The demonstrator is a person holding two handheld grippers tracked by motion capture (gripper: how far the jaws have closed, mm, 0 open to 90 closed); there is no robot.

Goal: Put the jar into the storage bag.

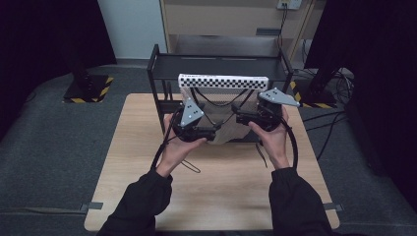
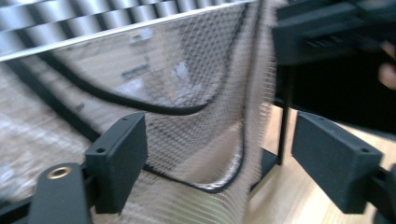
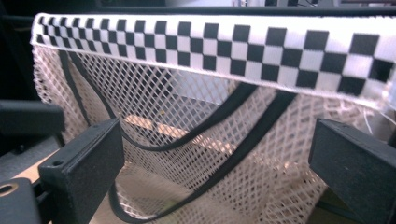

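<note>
Landmark: the black rack (image 1: 216, 64) at the far edge of the desk (image 1: 147, 162).

1. Nearest me, the left gripper (image 1: 209, 132) and right gripper (image 1: 239, 118) sit just in front of the rack, facing the mesh bag (image 1: 223, 129) between them. I read both pairs of jaws as wide open, holding nothing; netting lies between the pads but is not pinched.
2. The mesh bag (image 3: 187, 121) hangs from the rack's front by its checkered band (image 3: 219, 44), draping to the desk.
3. Handling judgement: light, limp, open-weave; it will sag, stretch and snag on jaw corners.
4. Grip points: the checkered band, being the firmest edge, or the black cord handles (image 3: 261, 126). Avoid bare netting, which would bunch and slip.
</note>
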